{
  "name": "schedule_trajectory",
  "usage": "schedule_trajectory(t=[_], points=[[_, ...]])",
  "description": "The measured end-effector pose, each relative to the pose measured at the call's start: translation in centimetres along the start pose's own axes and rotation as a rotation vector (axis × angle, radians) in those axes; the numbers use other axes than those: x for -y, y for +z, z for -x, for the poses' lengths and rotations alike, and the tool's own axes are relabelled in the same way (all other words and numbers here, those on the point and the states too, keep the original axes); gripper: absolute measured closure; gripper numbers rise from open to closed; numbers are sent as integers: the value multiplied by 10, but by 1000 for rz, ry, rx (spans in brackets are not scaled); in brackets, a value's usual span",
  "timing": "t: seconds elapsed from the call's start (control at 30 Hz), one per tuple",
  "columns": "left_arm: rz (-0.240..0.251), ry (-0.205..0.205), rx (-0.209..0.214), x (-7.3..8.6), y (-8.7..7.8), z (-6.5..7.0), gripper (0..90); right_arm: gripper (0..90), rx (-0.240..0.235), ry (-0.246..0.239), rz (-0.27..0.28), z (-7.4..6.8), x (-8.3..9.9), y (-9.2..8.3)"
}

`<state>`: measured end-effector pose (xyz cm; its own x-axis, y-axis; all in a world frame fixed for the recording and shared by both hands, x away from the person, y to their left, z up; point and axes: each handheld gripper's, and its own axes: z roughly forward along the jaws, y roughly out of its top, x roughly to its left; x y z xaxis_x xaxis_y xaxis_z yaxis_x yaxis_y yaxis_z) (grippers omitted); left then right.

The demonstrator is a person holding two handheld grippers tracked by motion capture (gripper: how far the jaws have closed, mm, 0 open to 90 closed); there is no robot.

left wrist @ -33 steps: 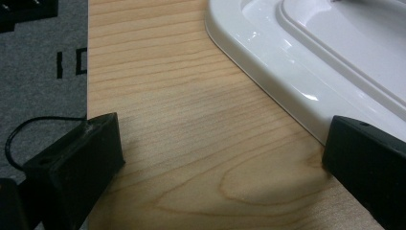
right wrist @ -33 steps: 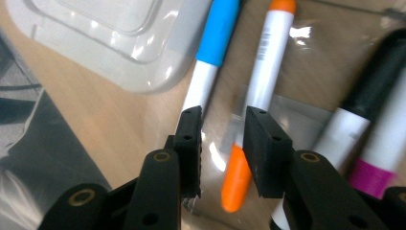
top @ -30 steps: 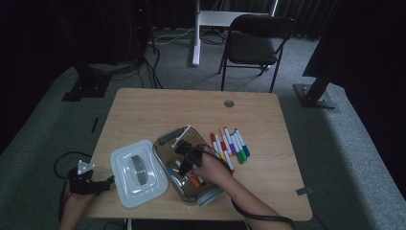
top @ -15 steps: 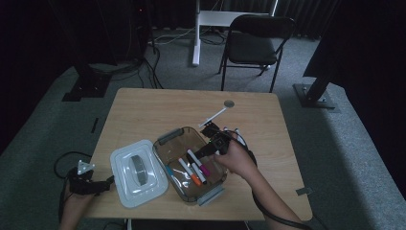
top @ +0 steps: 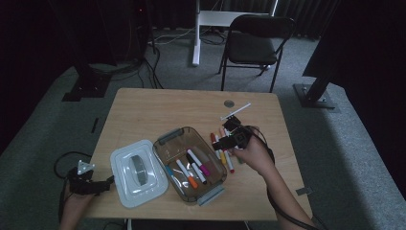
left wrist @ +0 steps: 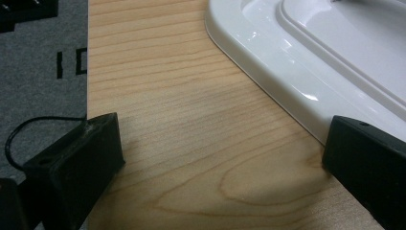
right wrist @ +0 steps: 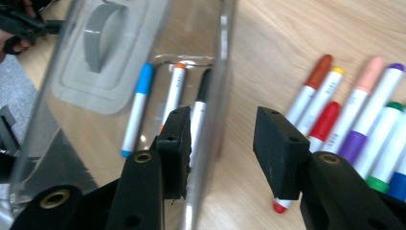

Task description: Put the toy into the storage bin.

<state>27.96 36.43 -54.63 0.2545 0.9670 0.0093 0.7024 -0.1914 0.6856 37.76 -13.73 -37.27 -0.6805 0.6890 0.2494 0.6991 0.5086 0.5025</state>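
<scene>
A clear plastic box [top: 168, 136] sits mid-table with several markers [top: 191, 167] in it. Its white lid [top: 136, 172] lies flat to its left. More markers [top: 223, 155] lie in a row on the wood to the right of the box. My right gripper [top: 218, 143] hovers over that row by the box's right wall [right wrist: 225, 57]. Its jaws [right wrist: 225, 148] have just been opening and are open with nothing between them. The loose markers [right wrist: 354, 110] lie beside its right jaw. My left gripper [top: 105, 185] rests at the table's front left corner, open [left wrist: 215, 158], next to the lid [left wrist: 306, 52].
A cable grommet [top: 229, 103] is set in the table [top: 143, 110] near its far edge. A black folding chair [top: 253, 43] stands behind the table. Grey carpet [left wrist: 43, 57] shows past the table's left edge, with a black cable on it.
My right gripper has moved right and up, from over the box's inside to above the loose markers, and its jaws have spread. The left gripper has stayed put.
</scene>
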Motion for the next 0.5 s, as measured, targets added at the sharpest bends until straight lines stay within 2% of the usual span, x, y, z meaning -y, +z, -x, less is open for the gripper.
schedule_trajectory(t=[0.33,0.5], points=[[-1,2,0,0,0,0,6,558,41,66,32,35,15,-2],[-1,2,0,0,0,0,6,560,86,105,45,57,23,0]])
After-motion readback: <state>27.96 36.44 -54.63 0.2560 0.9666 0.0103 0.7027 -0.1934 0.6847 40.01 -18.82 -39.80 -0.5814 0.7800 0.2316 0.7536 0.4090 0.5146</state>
